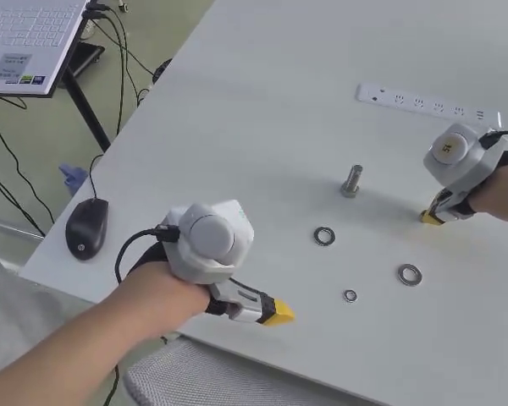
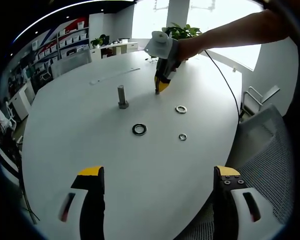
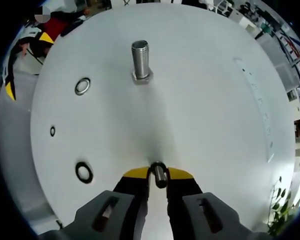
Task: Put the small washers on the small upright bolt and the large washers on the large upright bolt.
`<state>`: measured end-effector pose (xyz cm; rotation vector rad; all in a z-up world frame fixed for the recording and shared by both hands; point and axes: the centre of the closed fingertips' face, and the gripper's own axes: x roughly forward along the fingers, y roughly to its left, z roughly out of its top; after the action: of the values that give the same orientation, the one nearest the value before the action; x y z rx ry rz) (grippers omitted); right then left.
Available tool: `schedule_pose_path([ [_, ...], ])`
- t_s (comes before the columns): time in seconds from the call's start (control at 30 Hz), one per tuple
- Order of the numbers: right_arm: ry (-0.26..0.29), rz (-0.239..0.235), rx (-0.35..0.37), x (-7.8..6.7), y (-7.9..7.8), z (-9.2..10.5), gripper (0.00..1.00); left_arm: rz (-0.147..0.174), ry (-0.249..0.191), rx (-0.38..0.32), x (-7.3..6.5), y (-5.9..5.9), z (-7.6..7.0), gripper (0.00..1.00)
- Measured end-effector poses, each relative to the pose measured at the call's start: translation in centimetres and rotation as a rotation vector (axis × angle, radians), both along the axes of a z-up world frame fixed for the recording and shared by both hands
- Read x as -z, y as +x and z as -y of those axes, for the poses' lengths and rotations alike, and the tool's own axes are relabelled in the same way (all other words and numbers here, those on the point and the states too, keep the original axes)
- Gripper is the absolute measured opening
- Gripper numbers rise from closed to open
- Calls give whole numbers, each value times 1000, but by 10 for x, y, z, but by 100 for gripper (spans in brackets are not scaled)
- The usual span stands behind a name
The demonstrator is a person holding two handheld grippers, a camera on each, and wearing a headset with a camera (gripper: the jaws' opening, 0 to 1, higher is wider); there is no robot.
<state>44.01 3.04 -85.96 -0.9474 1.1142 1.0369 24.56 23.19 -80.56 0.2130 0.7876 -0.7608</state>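
A large bolt (image 1: 351,180) (image 2: 122,96) (image 3: 141,62) stands upright mid-table. In front of it lie a large washer (image 1: 324,236) (image 2: 139,129) (image 3: 82,86), a second large washer (image 1: 409,274) (image 2: 181,109) (image 3: 83,172) and a small washer (image 1: 350,296) (image 2: 182,136) (image 3: 52,131). My right gripper (image 1: 432,216) (image 2: 160,89) (image 3: 159,175) is shut on a small bolt (image 3: 159,174), tip down at the table, right of the large bolt. My left gripper (image 1: 278,315) (image 2: 158,175) is open and holds nothing, near the front edge, short of the washers.
A white power strip (image 1: 427,103) (image 3: 255,95) lies at the back right. A black mouse (image 1: 86,227) sits near the table's left edge, with a laptop (image 1: 25,38) on a stand beyond it. A grey mesh chair (image 1: 178,376) stands below the front edge.
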Motion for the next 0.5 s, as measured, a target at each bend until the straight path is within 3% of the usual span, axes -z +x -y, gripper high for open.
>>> schedule_pose_path([
  [0.23,8,12,-27,2,4,-2,14,-7,12,0,2,-3,-3,89],
  [0.5,20,9,-32,-1,2,-4,26,-2,11,-5,0,-4,-4,89],
])
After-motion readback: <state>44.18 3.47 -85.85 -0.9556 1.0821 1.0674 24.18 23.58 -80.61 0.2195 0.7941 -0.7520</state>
